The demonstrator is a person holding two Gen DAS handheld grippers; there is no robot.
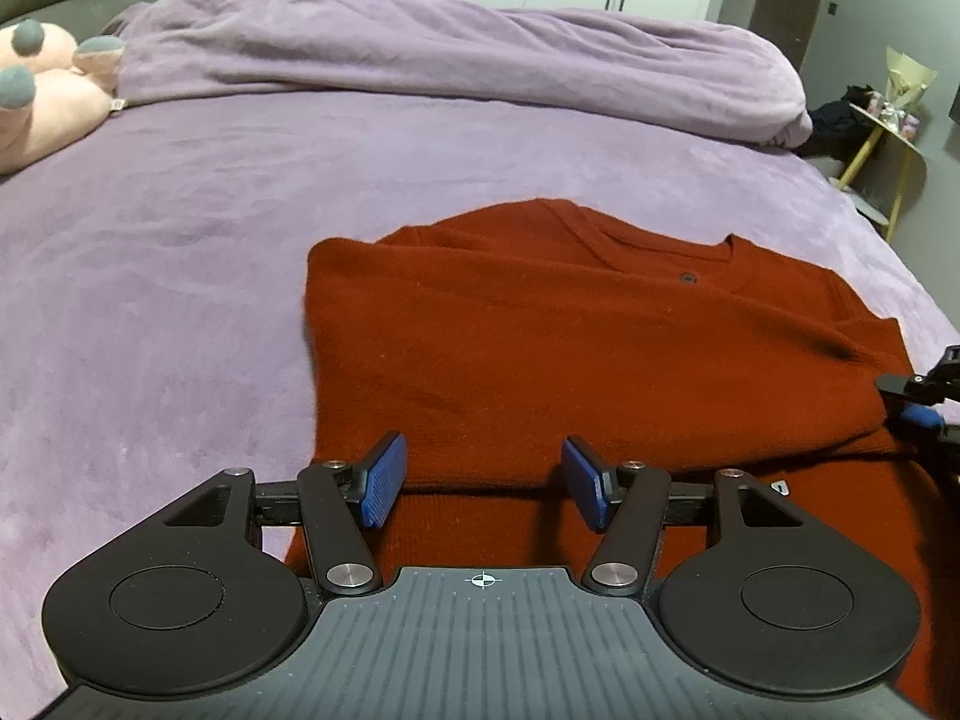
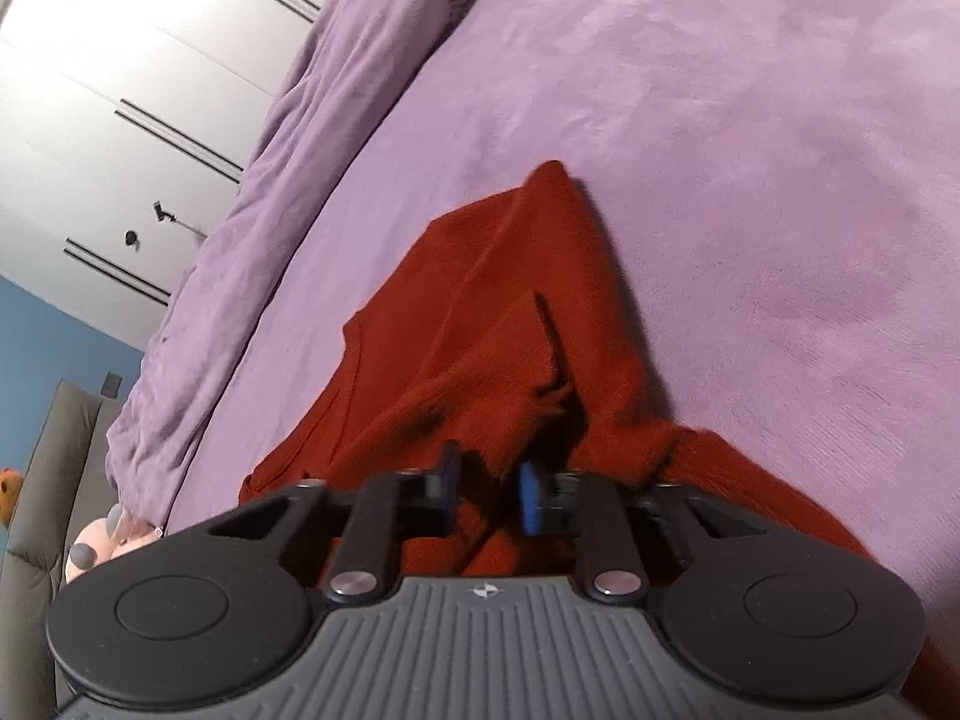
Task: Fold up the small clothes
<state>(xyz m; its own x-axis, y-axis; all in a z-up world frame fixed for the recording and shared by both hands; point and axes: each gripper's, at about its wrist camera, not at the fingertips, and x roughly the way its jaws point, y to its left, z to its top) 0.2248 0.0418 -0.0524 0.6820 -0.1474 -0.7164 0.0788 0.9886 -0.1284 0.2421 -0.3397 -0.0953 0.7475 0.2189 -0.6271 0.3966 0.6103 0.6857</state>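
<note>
Because the red sweater (image 1: 540,348) is a soft knit, I judge it light and limp, with a little friction against the plush purple bedcover (image 1: 180,252), so it will sag and drag rather than slide cleanly; it lies partly folded near the middle of the bed, its collar and one dark button (image 1: 688,278) toward the far side. My left gripper (image 1: 483,483) hovers over the near hem with its blue pads wide apart and nothing between them; my right gripper (image 2: 487,495) is at the right edge of the garment, its fingers narrowed around a raised bunch of knit, and it seems to pinch this fabric, though the blur does not let me be fully sure. I would take hold at a hem corner or a folded edge, through all layers, since a single layer may stretch. A pink plush toy (image 1: 42,96) rests far left.
</note>
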